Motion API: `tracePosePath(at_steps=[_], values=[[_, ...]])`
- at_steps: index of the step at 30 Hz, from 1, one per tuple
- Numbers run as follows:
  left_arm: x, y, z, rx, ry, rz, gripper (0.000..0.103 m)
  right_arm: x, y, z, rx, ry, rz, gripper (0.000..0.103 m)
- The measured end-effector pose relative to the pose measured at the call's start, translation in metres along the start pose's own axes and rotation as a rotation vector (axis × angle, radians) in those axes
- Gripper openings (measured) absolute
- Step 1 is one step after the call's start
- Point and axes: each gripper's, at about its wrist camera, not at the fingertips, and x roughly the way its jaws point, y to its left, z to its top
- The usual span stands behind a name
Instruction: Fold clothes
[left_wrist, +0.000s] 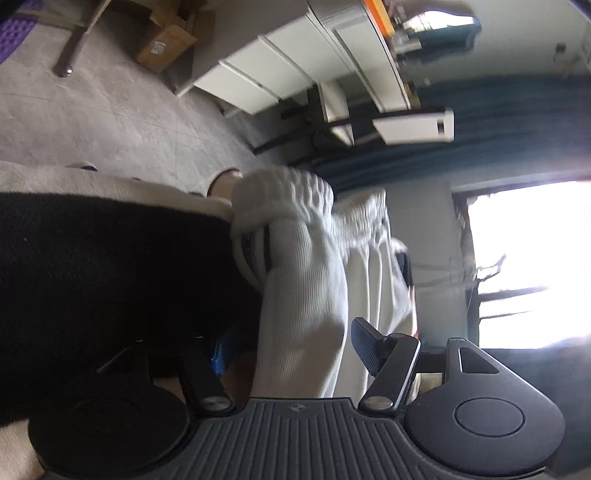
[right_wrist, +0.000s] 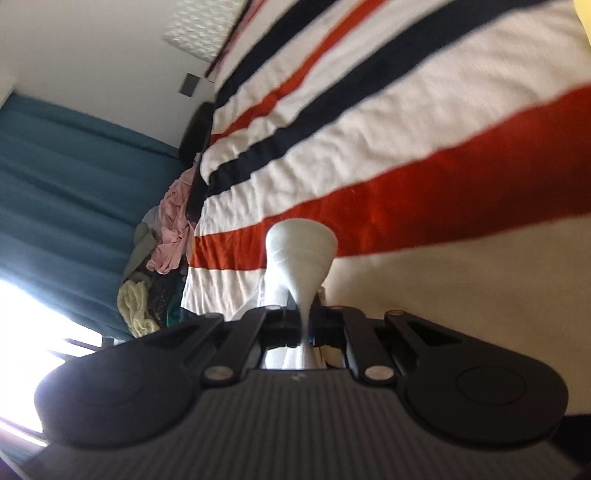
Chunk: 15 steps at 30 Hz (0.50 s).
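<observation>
A white ribbed sock (left_wrist: 299, 280) runs up between the fingers of my left gripper (left_wrist: 291, 343), which stands open. The right pad (left_wrist: 365, 345) touches the sock's side; the left finger (left_wrist: 201, 369) is apart from it. The sock's bunched cuff (left_wrist: 284, 195) sits at the top, with a grey-striped band (left_wrist: 255, 254) tucked under it. In the right wrist view my right gripper (right_wrist: 304, 314) is shut on a white sock (right_wrist: 301, 247), which flares out past the fingertips over a red, white and navy striped blanket (right_wrist: 406, 129).
A black fabric (left_wrist: 110, 277) fills the left of the left wrist view. Beyond lie a grey floor, a cardboard box (left_wrist: 166, 44), white drawers (left_wrist: 266, 74) and a bright window (left_wrist: 535, 258). A pile of clothes (right_wrist: 166, 229) lies beside the blanket, before a teal curtain (right_wrist: 74, 177).
</observation>
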Motion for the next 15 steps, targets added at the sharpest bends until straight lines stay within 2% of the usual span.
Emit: tracePosePath(at_steps=[4,8,10,12,15], values=[[0.004,0.002,0.006,0.006,-0.014,0.017,0.054,0.009,0.005,-0.001,-0.080,0.004,-0.063,0.007],[0.005,-0.011,0.005,0.089,-0.032,0.038,0.032,0.018,-0.003,-0.001,-0.069,0.059,-0.177,0.007],[0.001,-0.021,0.003,0.138,-0.068,0.072,0.021,0.022,-0.007,-0.001,-0.063,0.086,-0.235,0.007],[-0.006,-0.029,-0.001,0.182,-0.114,0.091,0.014,0.025,-0.009,-0.003,-0.077,0.098,-0.268,0.007],[-0.020,-0.042,-0.008,0.243,-0.173,0.124,0.012,0.024,-0.008,-0.005,-0.106,0.084,-0.296,0.007]])
